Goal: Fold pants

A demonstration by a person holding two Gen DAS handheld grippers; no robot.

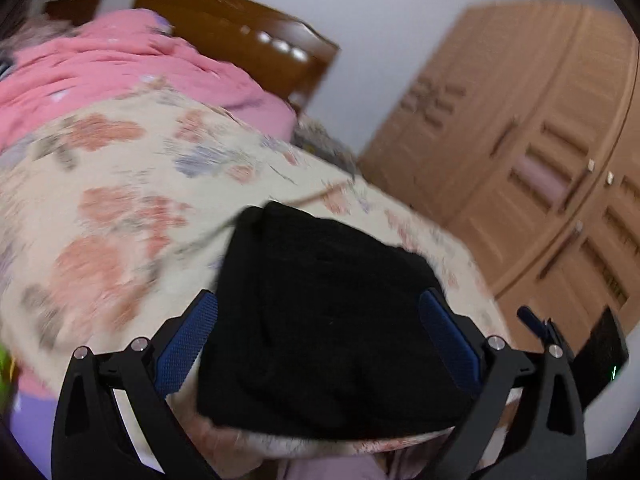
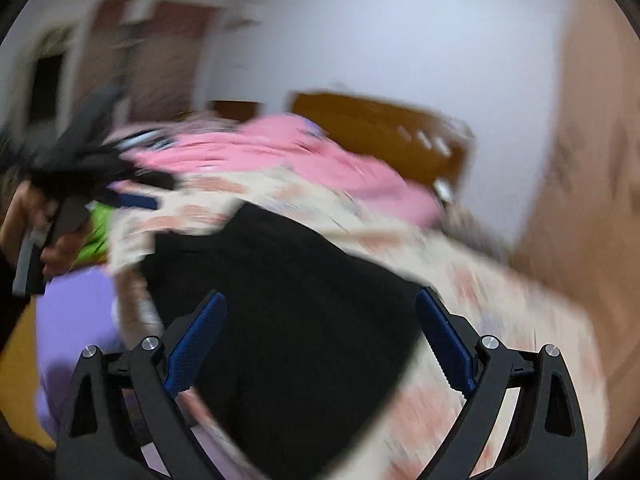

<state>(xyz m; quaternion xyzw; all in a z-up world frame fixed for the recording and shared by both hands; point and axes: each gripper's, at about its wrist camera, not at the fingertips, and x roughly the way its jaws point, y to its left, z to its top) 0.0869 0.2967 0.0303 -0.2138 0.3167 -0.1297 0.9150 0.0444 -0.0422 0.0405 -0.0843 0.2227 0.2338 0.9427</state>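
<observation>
The black pants (image 1: 320,320) lie in a folded heap on the floral bedspread (image 1: 120,200), near its lower corner. My left gripper (image 1: 318,296) hovers over them, open, with its blue pads wide on either side of the cloth and not pressing it. In the right wrist view the pants (image 2: 280,300) spread as a dark slab below my right gripper (image 2: 320,296), which is also open with nothing gripped. A hand holds the left gripper (image 2: 152,190) at the far left of that blurred view.
A pink quilt (image 1: 120,64) is bunched against the brown wooden headboard (image 1: 240,28). A tall wooden wardrobe (image 1: 540,140) stands to the right of the bed. A purple sheet (image 2: 76,312) and something bright green (image 2: 98,228) lie at the left.
</observation>
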